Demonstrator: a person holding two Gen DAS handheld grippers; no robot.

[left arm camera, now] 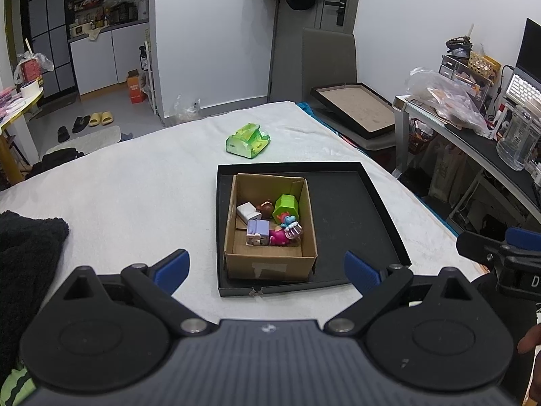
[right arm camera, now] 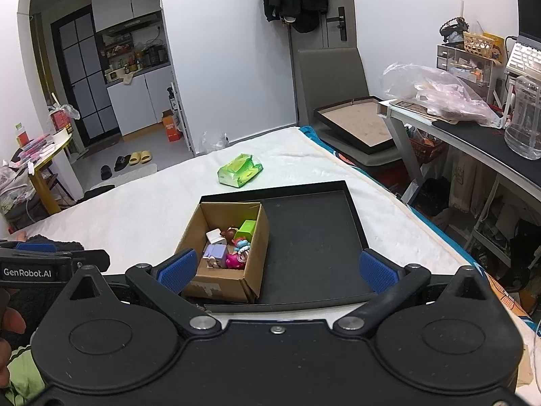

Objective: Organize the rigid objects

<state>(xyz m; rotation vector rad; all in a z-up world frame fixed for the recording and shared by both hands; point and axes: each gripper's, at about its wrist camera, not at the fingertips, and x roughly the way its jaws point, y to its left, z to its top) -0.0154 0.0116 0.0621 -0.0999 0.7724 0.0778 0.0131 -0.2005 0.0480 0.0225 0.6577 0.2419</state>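
Both tools spread empty; left tool (left arm camera: pixel 267 270) should drop straight ahead into the box (left arm camera: pixel 270 260), pinching one toy (left arm camera: pixel 257 232) squarely.

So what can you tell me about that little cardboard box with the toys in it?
The cardboard box is plain brown corrugated card, open-topped, with pale tape on its near wall. It sits upright in the left part of the shallow black tray, on the white-covered surface. Inside lie small toys: a green block, a white cube, a brown figure, a lilac block and a pink and blue figure. Neither open gripper touches it.
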